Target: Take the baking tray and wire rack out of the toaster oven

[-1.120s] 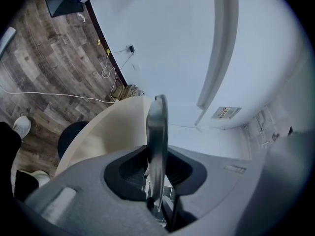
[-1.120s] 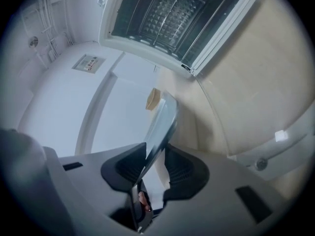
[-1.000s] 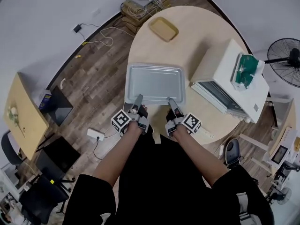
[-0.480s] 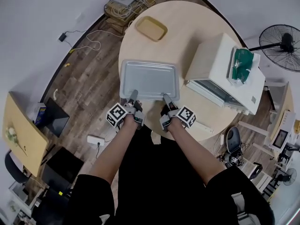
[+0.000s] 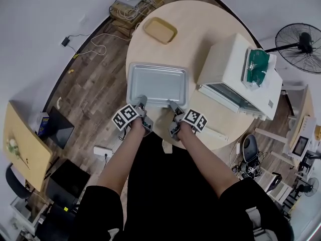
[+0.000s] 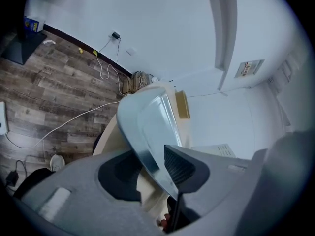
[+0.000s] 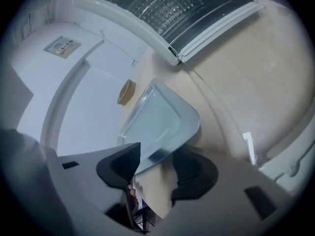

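Note:
The silver baking tray (image 5: 158, 84) lies flat on the round wooden table (image 5: 200, 29), left of the white toaster oven (image 5: 235, 69). My left gripper (image 5: 141, 101) straddles the left part of the tray's (image 6: 147, 124) near rim. My right gripper (image 5: 172, 105) straddles the right part of that rim (image 7: 160, 117). Both pairs of jaws have just been opening; the rim sits between them with a gap showing, so both are open. The wire rack (image 7: 162, 6) shows inside the oven behind its dropped door (image 5: 225, 98).
A small yellow tray (image 5: 160, 30) sits at the table's far side. A green object (image 5: 257, 67) lies on top of the oven. A standing fan (image 5: 300, 43) is at the right, and cables and a power strip (image 5: 103, 150) lie on the wood floor.
Both grippers have sunk a little at the tray's near rim. The left gripper has rolled, turning its marker cube more toward the camera. The tray has stayed on the table.

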`<state>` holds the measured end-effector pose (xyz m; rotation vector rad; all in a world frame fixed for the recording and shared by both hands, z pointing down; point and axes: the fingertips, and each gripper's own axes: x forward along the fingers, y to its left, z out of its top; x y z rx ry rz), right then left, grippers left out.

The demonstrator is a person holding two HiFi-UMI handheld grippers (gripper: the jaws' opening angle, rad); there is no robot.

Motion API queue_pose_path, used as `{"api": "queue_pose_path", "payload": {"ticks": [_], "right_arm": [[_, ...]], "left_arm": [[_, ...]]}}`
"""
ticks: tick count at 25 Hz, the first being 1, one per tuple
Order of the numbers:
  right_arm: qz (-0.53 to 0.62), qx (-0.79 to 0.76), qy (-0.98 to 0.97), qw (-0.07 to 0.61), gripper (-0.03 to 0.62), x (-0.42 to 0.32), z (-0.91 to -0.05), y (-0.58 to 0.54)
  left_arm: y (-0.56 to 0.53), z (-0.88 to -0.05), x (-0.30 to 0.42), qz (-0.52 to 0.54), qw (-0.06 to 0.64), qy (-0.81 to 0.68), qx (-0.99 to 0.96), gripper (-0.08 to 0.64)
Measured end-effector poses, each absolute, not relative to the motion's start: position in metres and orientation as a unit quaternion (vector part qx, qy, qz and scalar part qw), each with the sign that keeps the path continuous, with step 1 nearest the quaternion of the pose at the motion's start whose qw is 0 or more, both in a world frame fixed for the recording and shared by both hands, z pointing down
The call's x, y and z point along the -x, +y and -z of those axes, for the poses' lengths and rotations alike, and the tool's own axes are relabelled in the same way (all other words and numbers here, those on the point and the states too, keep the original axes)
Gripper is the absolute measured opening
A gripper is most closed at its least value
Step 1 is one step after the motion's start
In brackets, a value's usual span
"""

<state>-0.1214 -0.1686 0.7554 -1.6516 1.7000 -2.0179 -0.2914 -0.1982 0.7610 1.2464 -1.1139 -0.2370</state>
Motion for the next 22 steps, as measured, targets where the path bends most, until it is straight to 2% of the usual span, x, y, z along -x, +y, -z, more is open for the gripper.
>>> {"api": "queue_pose_path", "payload": {"ticks": [5, 9, 22], "right_arm": [[0.653, 0.514, 0.554, -0.055, 0.218, 0.124, -0.76, -0.154], [0.653, 0.504, 0.559, -0.082, 0.229, 0.127, -0.757, -0.139], [0.654, 0.475, 0.587, -0.045, 0.23, 0.125, -0.725, -0.118]], "left_arm": [[-0.192, -0.767, 0.284, 0.025, 0.657, -0.488, -0.575, 0.189], [-0.186, -0.765, 0.279, -0.014, 0.655, -0.464, -0.596, 0.213], [-0.155, -0.768, 0.276, -0.203, 0.606, -0.434, -0.635, 0.261]]}}
